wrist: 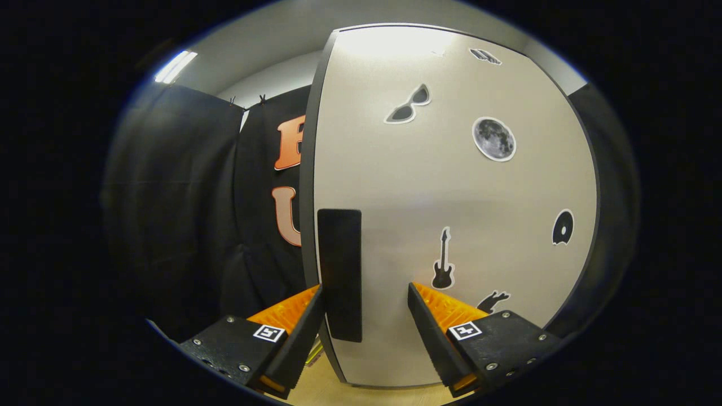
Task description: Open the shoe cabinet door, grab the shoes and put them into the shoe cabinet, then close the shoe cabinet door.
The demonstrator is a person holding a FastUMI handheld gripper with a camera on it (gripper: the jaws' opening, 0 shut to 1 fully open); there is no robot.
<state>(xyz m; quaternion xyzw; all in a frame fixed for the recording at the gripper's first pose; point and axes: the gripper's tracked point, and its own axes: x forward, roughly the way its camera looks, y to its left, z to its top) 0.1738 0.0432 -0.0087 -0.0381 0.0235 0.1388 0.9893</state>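
Note:
The shoe cabinet door is a pale panel with a dark edge, carrying several small black stickers, and it stands close ahead of me. A black upright handle sits at the door's left edge. My gripper is open, with the handle between its fingers. The left fingertip is right beside the door's edge and handle. The right fingertip stands apart from the handle, in front of the door face. I cannot tell whether the door is slightly ajar.
Black cloth wall hangs to the left of the cabinet. A strip of light wooden floor lies below the door. A ceiling light glows at the upper left.

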